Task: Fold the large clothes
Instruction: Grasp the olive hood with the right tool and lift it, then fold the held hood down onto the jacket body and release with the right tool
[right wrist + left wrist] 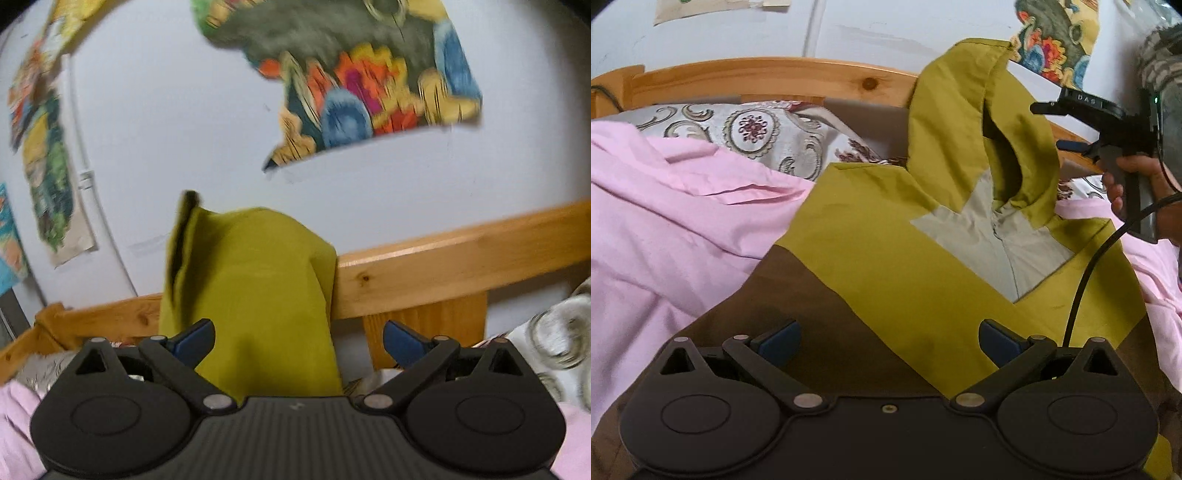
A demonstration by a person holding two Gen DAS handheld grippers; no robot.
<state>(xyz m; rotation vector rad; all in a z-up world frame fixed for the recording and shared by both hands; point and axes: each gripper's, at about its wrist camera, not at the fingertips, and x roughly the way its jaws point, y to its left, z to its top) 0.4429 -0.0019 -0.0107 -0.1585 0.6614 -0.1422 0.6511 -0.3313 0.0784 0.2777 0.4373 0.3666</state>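
1. Jacket position comes first: the large olive-green, brown and grey hooded jacket point(871, 258) lies on the pink bed sheet point(665, 229) of the bed, body spread flat, hood point(964, 110) standing up against the pale wooden bed rail point(738, 79).
2. Neither claw holds cloth. The left claw point(888, 341) hovers over the brown lower panel with its blue pads wide apart and nothing between them. The right claw point(298, 343), gripped by a hand point(1126, 184) at the right edge of the left wrist view, is also spread wide, with the hood in front of it but not pinched.
3. Risk: the upright hood may flop sideways or slip behind the rail if the right claw brushes it rather than gripping it, leaving a lumpy fold.
4. Risk: a shallow bite could catch only the top layer, so the jacket's front lifts apart from its back.
5. Risk: a deep bite could snag the loose, wrinkled sheet and drag it along.
6. Risk: the black cable point(1082, 280) trails across the right shoulder area and could hook the fabric.
7. The right wrist view is blurred, so alignment on the hood is uncertain.
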